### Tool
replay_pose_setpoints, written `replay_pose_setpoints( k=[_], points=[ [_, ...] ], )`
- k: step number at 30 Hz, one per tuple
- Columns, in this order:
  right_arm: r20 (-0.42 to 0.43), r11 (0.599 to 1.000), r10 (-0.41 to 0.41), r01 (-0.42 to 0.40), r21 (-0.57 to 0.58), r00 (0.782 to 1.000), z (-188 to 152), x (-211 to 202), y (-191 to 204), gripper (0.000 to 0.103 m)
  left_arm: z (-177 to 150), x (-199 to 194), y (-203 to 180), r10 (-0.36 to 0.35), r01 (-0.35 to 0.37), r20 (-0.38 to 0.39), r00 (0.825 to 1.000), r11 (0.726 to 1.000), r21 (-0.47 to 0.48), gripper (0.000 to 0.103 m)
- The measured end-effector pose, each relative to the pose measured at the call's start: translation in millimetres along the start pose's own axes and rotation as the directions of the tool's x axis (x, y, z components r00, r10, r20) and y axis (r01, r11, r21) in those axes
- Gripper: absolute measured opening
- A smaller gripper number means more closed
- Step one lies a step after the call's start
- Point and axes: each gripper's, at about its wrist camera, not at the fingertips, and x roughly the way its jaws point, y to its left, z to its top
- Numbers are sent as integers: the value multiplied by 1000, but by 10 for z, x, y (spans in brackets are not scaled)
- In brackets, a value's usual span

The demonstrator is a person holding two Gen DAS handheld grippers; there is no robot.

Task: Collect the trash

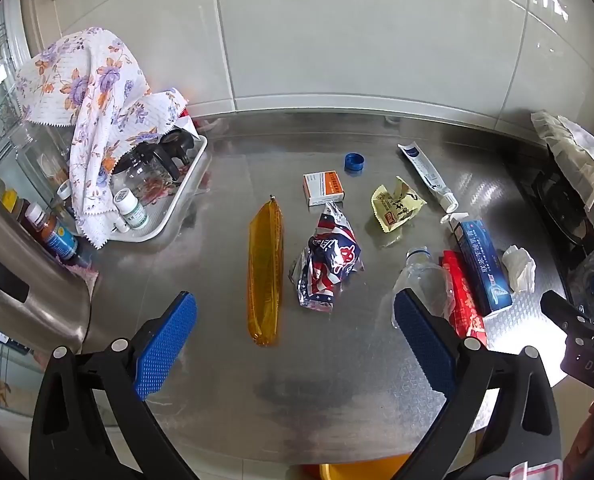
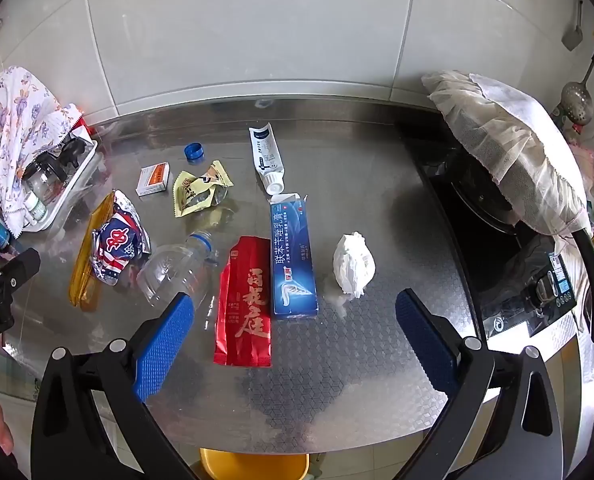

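Trash lies scattered over the steel counter (image 2: 337,360), nothing in either gripper. Largest is the orange sleeve (image 1: 265,272), lying lengthwise left of centre, just beside the crumpled flag wrapper (image 1: 331,260). The red packet (image 2: 245,300) lies flat alongside the blue box (image 2: 293,256), their long edges touching or nearly so; the box's top flap is open. A clear bottle (image 2: 173,268) lies on its side left of the red packet, capless, neck pointing toward the wall. The white tube (image 2: 267,158) lies behind the blue box, cap toward it. A tissue wad (image 2: 353,264) sits right of the box, apart from it. The yellow wrapper (image 2: 199,194) is torn open, near the small carton (image 2: 153,179). The blue cap (image 2: 195,151) rests alone near the back.

Left gripper (image 1: 295,320) hovers above the counter, fingers spread wide, framing the sleeve and flag wrapper. Right gripper (image 2: 295,320) hovers likewise, fingers wide apart, with the red packet and blue box between them.

A tray (image 1: 185,196) under a floral cloth (image 1: 93,112) stands at the left; a covered pan (image 2: 509,152) sits on the stove (image 2: 537,280) at the right. A yellow bin (image 2: 253,466) shows below the counter's front edge.
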Motion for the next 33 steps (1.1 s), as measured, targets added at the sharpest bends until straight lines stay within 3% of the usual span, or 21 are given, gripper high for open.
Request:
replay_pose_setpoints(
  k=[23,33],
  points=[
    [-10,1000,-4,4,6,1000,-15,49,-14,100,-43,87,1,-8,8,-21,1000,1000,-5,98],
    [-42,1000,-12,13,18,999,-45,185,-90,100,-147,300,151,-73,70,-63,995,996,-50,98]
  ],
)
